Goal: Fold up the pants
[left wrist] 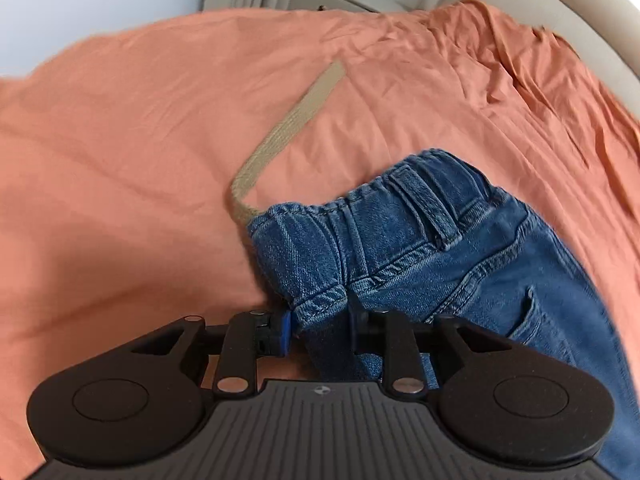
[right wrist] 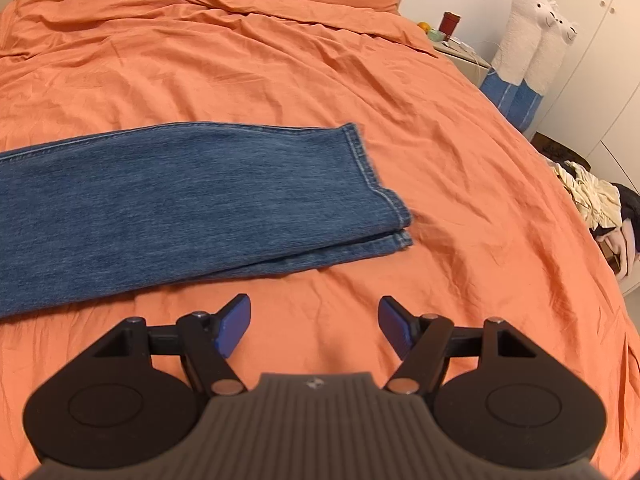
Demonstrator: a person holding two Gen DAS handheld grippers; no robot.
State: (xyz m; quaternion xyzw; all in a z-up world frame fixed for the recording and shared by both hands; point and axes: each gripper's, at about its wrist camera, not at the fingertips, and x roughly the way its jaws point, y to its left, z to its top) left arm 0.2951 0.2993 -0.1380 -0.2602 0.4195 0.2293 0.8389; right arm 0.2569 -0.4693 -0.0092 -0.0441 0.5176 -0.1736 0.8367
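Denim lies on an orange bedsheet (right wrist: 280,60): the pants (right wrist: 180,200) are spread flat across the bed, already doubled lengthwise so one leg sits on top of the other, judging by the stacked hems at the cuff end. Going from left to right, the waist end comes first. There the left gripper (left wrist: 320,326) is closed on a fold of the waistband (left wrist: 360,216), its fingers pinching the denim near the side seam; a tan strap (left wrist: 288,124), probably a belt or drawstring, trails from the waistband across the sheet. Further right, the legs run to the cuffs (right wrist: 380,200), which rest flat and unheld. The right gripper (right wrist: 314,326) hovers just short of them with its fingers spread wide and nothing between them. The step in hand looks like the crosswise fold. Next, the right gripper would need to reach forward to the stacked cuffs, close on both layers together, and carry them over toward the waist while the left keeps that end anchored.
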